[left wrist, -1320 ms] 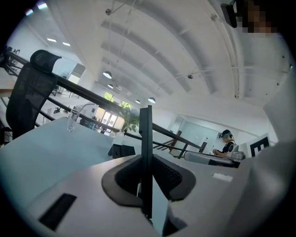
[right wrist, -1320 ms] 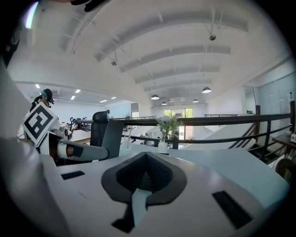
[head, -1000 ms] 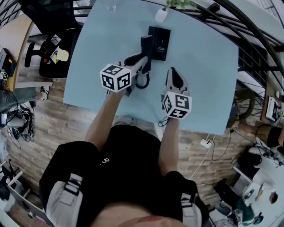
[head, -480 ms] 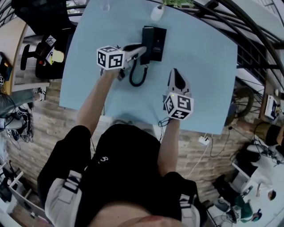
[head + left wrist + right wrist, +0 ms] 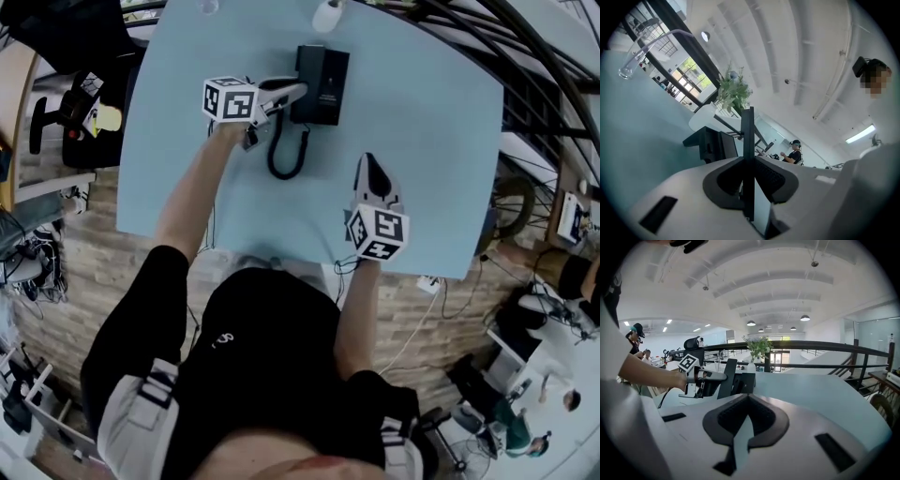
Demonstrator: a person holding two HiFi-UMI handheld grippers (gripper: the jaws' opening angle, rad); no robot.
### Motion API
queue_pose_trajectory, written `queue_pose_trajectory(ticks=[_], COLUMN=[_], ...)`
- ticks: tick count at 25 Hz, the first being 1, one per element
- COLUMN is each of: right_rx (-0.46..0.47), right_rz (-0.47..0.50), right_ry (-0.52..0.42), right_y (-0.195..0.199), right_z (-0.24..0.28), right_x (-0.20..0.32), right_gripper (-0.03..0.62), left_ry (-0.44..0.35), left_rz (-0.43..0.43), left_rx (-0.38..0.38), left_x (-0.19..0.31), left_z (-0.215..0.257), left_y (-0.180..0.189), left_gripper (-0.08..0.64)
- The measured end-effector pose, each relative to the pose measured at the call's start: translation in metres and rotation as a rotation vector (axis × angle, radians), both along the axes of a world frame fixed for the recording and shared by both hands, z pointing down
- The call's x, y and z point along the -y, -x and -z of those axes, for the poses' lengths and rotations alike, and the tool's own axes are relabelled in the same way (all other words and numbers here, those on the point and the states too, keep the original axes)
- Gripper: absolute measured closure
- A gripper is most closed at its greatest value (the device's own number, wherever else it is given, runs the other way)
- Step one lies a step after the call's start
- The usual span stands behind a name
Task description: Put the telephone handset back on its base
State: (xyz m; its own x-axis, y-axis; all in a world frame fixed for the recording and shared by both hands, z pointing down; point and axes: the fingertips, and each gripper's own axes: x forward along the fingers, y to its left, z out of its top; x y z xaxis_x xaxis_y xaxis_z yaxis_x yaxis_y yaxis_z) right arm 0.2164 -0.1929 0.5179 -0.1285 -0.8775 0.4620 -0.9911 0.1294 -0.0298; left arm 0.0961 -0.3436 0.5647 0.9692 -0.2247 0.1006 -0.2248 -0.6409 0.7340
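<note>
The black telephone base (image 5: 333,84) lies at the far middle of the pale blue table (image 5: 187,169). My left gripper (image 5: 296,91) is shut on the black handset (image 5: 302,66), which sits over the base's left side. In the left gripper view the handset (image 5: 748,131) stands edge-on between the pads, with the base (image 5: 710,145) just beyond. From the right gripper view the handset (image 5: 729,369) leans tilted beside the base (image 5: 745,383); whether they touch is unclear. The coiled cord (image 5: 284,155) loops toward me. My right gripper (image 5: 371,161) hovers shut and empty at the near right.
A white vase (image 5: 328,14) with a green plant (image 5: 733,91) stands just behind the base. A clear glass (image 5: 628,70) sits at the far left of the table. Black railings (image 5: 525,84) run along the right. The table's near edge (image 5: 281,258) is close to my body.
My left gripper has carried the handset away from me and down to the base's left side, and the cord has stretched out. The right gripper has sunk a little.
</note>
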Motion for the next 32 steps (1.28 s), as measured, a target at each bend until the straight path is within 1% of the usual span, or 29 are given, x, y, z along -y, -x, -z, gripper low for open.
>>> queue_pose_trajectory(ticks=[3, 6, 8, 10, 12, 14, 17, 20, 23, 28, 30, 32], right_rx=[-0.009, -0.015, -0.014, -0.014, -0.014, -0.013, -0.012, -0.013, -0.012, -0.007, -0.007, -0.009], right_rz=[-0.003, -0.011, -0.013, -0.013, -0.011, -0.009, -0.003, 0.007, 0.013, 0.03, 0.04, 0.045], right_ry=[0.018, 0.029, 0.036, 0.043, 0.047, 0.048, 0.049, 0.049, 0.052, 0.046, 0.038, 0.03], right_y=[-0.005, -0.008, -0.008, -0.008, -0.008, -0.007, -0.004, 0.0, 0.003, 0.013, 0.019, 0.024], right_z=[-0.007, -0.01, -0.012, -0.015, -0.017, -0.017, -0.017, -0.018, -0.019, -0.016, -0.013, -0.01], right_x=[-0.002, -0.002, -0.003, -0.004, -0.004, -0.003, -0.002, -0.002, -0.004, -0.006, -0.008, -0.011], right_gripper=[0.598, 0.598, 0.598, 0.598, 0.598, 0.598, 0.598, 0.598, 0.598, 0.598, 0.598, 0.598], left_ry=[0.021, 0.05, 0.056, 0.059, 0.068, 0.075, 0.061, 0.031, -0.025, -0.166, -0.209, -0.235], left_rz=[-0.018, -0.011, -0.012, -0.025, -0.04, -0.06, -0.092, -0.119, -0.13, -0.106, -0.075, -0.026], left_rx=[-0.001, -0.025, -0.033, -0.033, -0.013, 0.04, 0.128, 0.201, 0.307, 0.52, 0.575, 0.591], left_x=[0.003, 0.011, 0.013, 0.012, 0.013, 0.014, 0.015, 0.018, 0.02, 0.024, 0.025, 0.025], left_z=[-0.014, -0.021, -0.025, -0.028, -0.035, -0.044, -0.059, -0.062, -0.067, -0.064, -0.062, -0.057], left_y=[-0.003, -0.004, -0.003, -0.004, -0.005, -0.006, -0.006, -0.009, -0.009, -0.009, -0.008, -0.005], left_gripper=[0.495, 0.495, 0.494, 0.494, 0.492, 0.484, 0.474, 0.461, 0.444, 0.399, 0.388, 0.39])
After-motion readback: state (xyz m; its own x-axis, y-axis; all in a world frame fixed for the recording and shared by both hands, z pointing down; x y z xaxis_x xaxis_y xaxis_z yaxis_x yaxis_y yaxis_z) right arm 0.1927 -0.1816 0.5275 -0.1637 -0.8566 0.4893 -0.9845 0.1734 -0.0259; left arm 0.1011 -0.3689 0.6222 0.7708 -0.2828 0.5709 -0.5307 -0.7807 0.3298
